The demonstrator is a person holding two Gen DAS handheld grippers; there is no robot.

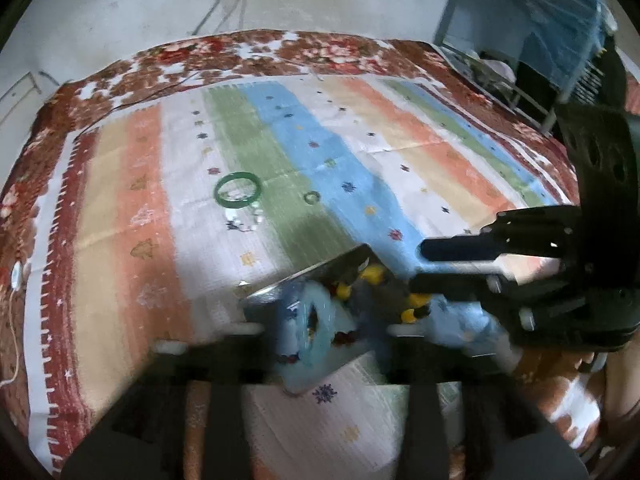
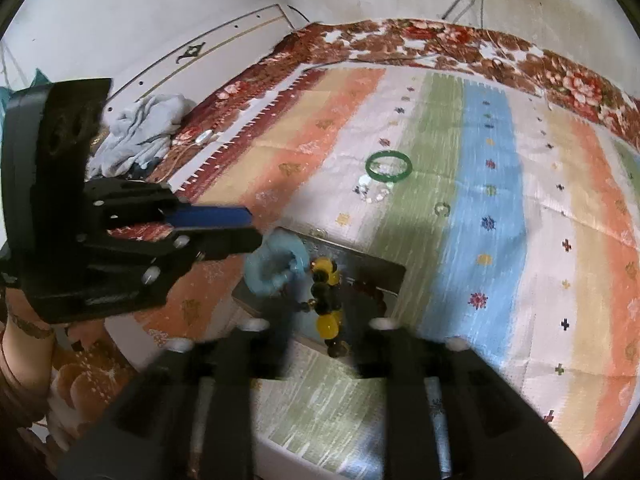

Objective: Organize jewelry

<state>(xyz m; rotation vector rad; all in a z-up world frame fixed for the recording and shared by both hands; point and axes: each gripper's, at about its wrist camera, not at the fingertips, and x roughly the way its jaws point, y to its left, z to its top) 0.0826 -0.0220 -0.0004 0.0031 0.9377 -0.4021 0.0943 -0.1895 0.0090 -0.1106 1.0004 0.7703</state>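
While both grippers hung over the metal tray (image 2: 362, 266), the left gripper (image 1: 320, 330) had its jaws spread wide with nothing between them, and the right gripper (image 2: 318, 326) looked just as wide open. The picture was pretty smeared there, so I couldn't say whether the right one touched the beads under it.

In the tray sat a pale blue bangle (image 2: 276, 266) at the left end and, just beside it, a beaded bracelet (image 2: 326, 296) with yellow and dark beads. From the left wrist view the same tray (image 1: 316, 270) was tilted toward the camera, blurry, with the blue bangle (image 1: 320, 320) and the yellow beads (image 1: 374, 276) inside.

Further out on the striped cloth (image 2: 488, 272), well apart from the tray, lay a green bangle (image 2: 389, 165), some small clear pieces (image 2: 374, 192) right by it, and a small ring (image 2: 442, 209) off to the side. The cloth covered a bed with a red floral blanket (image 2: 460, 40).
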